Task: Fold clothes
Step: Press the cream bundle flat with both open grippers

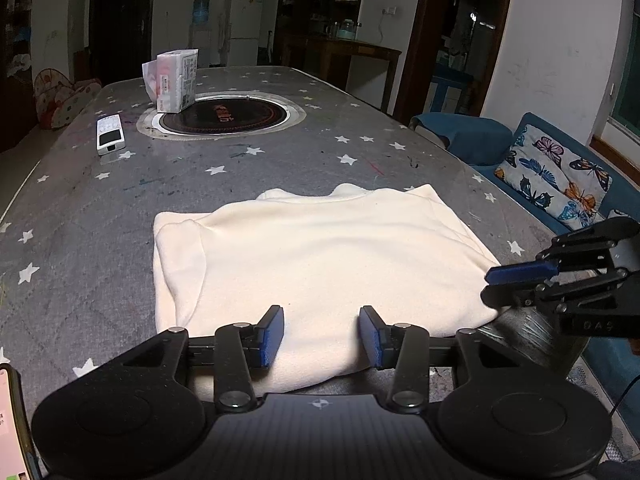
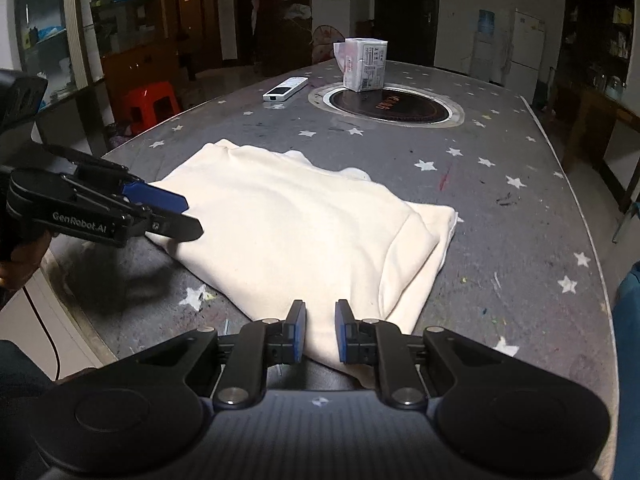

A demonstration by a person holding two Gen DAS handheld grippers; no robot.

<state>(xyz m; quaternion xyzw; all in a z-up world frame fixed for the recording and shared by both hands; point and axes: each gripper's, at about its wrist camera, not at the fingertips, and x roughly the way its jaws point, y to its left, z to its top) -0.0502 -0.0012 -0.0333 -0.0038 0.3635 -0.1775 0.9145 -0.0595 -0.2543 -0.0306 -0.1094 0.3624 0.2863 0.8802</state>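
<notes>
A cream garment (image 1: pixel 320 248) (image 2: pixel 288 220) lies folded into a rough rectangle on the grey star-print table cover (image 1: pixel 120 220). My left gripper (image 1: pixel 322 336) hovers over its near edge, open, with the pads wide apart and the cloth lying flat below them. From the right wrist view the left gripper (image 2: pixel 188 216) reaches in at the garment's left side. My right gripper (image 2: pixel 321 328) is at the garment's near corner, its pads close together with cream cloth between them. The left wrist view shows the right gripper (image 1: pixel 490 286) at the cloth's right corner.
A white remote (image 1: pixel 110 134) (image 2: pixel 285 89), a tissue pack (image 1: pixel 176 80) (image 2: pixel 365 64) and a round inset hotplate (image 1: pixel 224 116) (image 2: pixel 392 106) occupy the far half of the table. A blue sofa with a butterfly cushion (image 1: pixel 556 176) flanks one side, a red stool (image 2: pixel 150 104) the other.
</notes>
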